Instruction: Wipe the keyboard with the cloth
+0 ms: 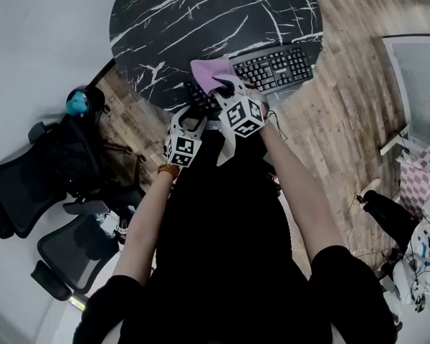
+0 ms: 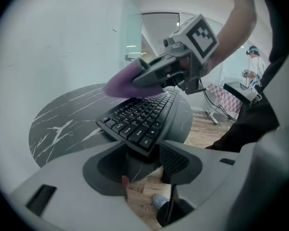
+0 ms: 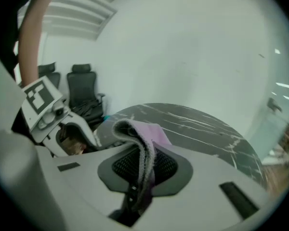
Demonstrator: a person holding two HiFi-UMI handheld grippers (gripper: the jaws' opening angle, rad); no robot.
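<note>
The right gripper (image 3: 143, 170) was pinching the cloth (image 3: 151, 131). Its two ribbed pads were pressed against a doubled fold, and the loose end curled up and forward over the jaw tips. The cloth looked like thick lilac microfibre with a grey knitted edge, soft enough to droop under its own weight.

In the left gripper view it hung over the keyboard (image 2: 137, 119), seemingly just clear of the keys rather than resting on them.

The left gripper (image 2: 143, 160) was spread wide. The keyboard's near corner, the one with the Ctrl key, sat at the mouth of the jaws, and neither pad could be seen pressing on it.

The keyboard was black and full-size with a number pad. It lay at an angle along the near rim of the round black marble table (image 1: 193, 20), with wood-plank floor (image 1: 330, 120) beyond.

This looked like the wiping step itself, caught with the cloth off the keys, either before a stroke or between two. The next move would call for lowering the cloth until its broad face lay flat on the key rows. It would then be dragged along them with light, even pressure. The other gripper would need to brace the keyboard's end so it did not skate towards the table's edge.
</note>
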